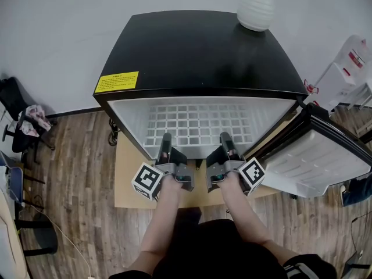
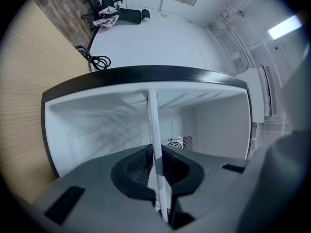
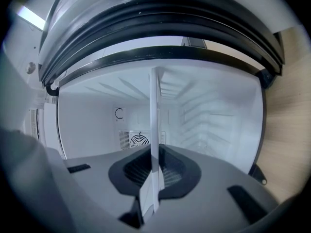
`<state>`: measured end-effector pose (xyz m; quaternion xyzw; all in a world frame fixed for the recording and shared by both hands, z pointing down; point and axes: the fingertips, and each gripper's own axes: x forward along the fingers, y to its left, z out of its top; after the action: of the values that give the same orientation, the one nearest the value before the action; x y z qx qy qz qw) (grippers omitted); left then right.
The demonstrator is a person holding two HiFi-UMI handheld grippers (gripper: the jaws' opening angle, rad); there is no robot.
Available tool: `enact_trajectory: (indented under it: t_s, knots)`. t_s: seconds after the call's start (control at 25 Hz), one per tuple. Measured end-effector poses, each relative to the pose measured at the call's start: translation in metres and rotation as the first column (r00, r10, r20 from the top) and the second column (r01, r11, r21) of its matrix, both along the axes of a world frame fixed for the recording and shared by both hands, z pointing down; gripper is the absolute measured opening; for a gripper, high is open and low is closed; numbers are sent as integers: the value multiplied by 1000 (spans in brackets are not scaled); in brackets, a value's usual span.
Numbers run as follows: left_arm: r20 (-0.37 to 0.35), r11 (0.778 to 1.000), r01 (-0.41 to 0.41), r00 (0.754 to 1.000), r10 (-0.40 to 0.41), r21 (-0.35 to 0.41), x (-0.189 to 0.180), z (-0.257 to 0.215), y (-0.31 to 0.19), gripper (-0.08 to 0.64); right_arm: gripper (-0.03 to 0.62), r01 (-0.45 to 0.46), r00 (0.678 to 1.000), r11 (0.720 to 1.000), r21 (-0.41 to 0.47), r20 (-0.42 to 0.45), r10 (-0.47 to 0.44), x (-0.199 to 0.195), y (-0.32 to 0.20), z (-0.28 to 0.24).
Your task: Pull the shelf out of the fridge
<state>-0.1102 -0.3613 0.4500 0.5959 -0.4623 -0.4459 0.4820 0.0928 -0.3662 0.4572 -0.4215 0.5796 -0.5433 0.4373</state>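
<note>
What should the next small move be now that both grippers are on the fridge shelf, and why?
Probably draw both grippers straight back toward the body, level and together. The left gripper and right gripper are each shut on the front edge of the white wire shelf, which sits mostly inside the open fridge; an even pull should keep it from jamming.

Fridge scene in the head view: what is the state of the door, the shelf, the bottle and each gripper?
Fridge door: open, swung to the right.
Shelf: level inside the fridge, its front edge clamped at two places.
Left gripper: shut on the front edge of the shelf.
Right gripper: shut on the front edge of the shelf.
White bottle: upright on the fridge top.
</note>
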Motion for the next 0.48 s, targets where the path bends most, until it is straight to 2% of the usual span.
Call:
enact_trajectory:
  t_s: [0.48]
  knots:
    - [-9,1000,10,1000,-10,-4,1,0,16,28,12,11,1000,1000,3,-13,-11,1,17,1]
